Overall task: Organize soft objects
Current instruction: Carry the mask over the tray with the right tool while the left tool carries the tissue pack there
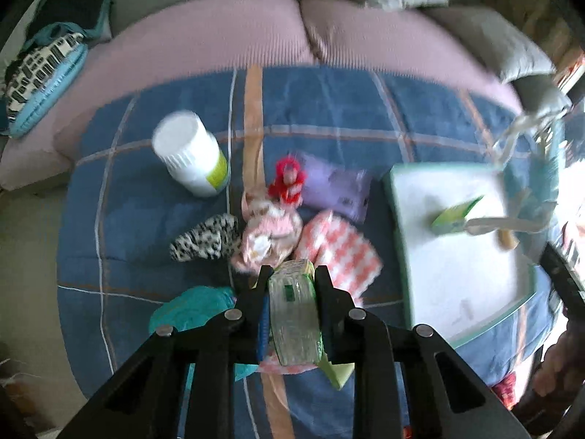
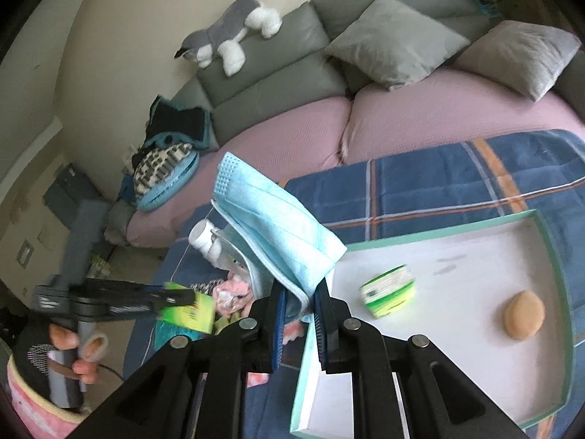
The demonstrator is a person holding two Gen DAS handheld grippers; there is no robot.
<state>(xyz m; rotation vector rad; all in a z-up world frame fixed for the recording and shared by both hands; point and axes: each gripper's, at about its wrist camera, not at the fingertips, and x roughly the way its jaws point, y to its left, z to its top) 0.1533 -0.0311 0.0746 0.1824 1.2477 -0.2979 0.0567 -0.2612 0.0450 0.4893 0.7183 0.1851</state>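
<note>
My left gripper [image 1: 291, 274] is shut on a green tissue pack [image 1: 294, 314] and holds it above a heap of soft things on the blue plaid blanket [image 1: 329, 109]. The right wrist view shows that gripper [image 2: 182, 298] at the left with its pack [image 2: 192, 311]. My right gripper [image 2: 299, 294] is shut on a light blue face mask [image 2: 278, 226], which drapes over the near left corner of the white tray [image 2: 457, 347]. In the tray [image 1: 457, 274] lie a second green tissue pack [image 2: 389, 291] and a tan sponge [image 2: 524, 314].
On the blanket lie a white bottle [image 1: 190, 153], a spotted sock [image 1: 204, 239], pink cloth [image 1: 267, 234], a checked cloth [image 1: 340, 256], a purple pack [image 1: 336, 186], a red toy [image 1: 289, 179] and teal cloth [image 1: 193, 307]. A plush dog [image 2: 234, 33] and grey cushions [image 2: 395, 47] are on the sofa.
</note>
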